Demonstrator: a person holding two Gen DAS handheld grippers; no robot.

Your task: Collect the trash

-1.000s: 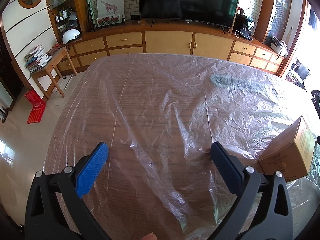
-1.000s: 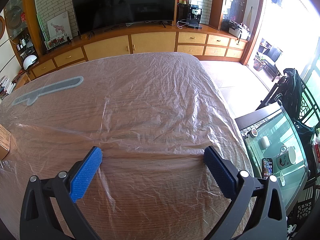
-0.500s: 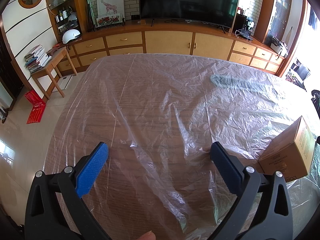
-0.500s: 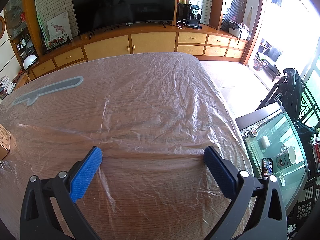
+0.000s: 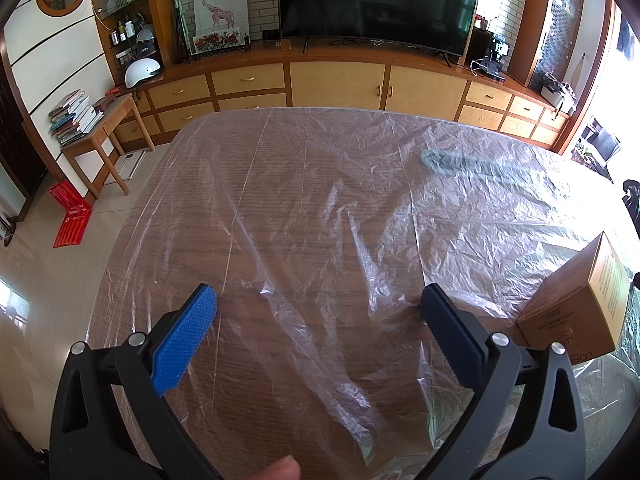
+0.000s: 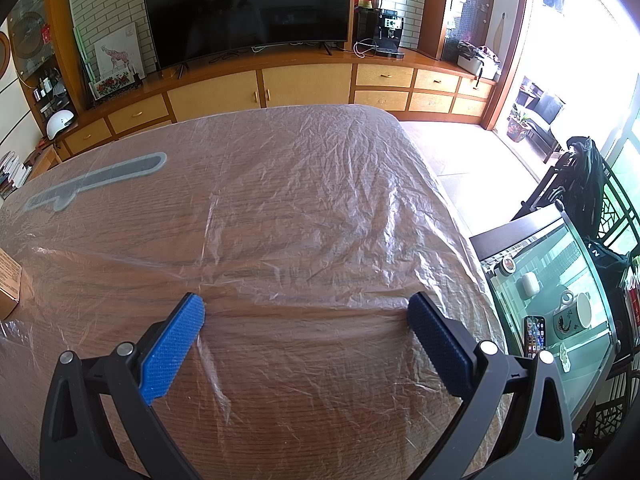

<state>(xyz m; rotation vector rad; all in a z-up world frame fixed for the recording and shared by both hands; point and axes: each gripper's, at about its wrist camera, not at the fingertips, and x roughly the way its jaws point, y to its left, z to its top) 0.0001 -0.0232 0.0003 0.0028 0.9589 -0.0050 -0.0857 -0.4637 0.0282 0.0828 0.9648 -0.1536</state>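
A brown cardboard box [image 5: 576, 312] stands on the wooden table under-laid by clear crinkled plastic sheet [image 5: 320, 208], at the right edge of the left wrist view; its corner shows at the left edge of the right wrist view [image 6: 9, 280]. My left gripper [image 5: 318, 304] is open and empty, low over the sheet, left of the box. My right gripper [image 6: 306, 312] is open and empty over the sheet near the table's right side. A grey flat strip [image 5: 472, 166] lies under the plastic farther back, also in the right wrist view [image 6: 100, 184].
A wooden TV cabinet [image 5: 340, 84] with a television [image 5: 376, 0] runs behind the table. A small side table with books [image 5: 92, 128] and a red bag [image 5: 70, 212] stand left. A glass-topped stand [image 6: 556, 304] with a phone and cups stands right of the table.
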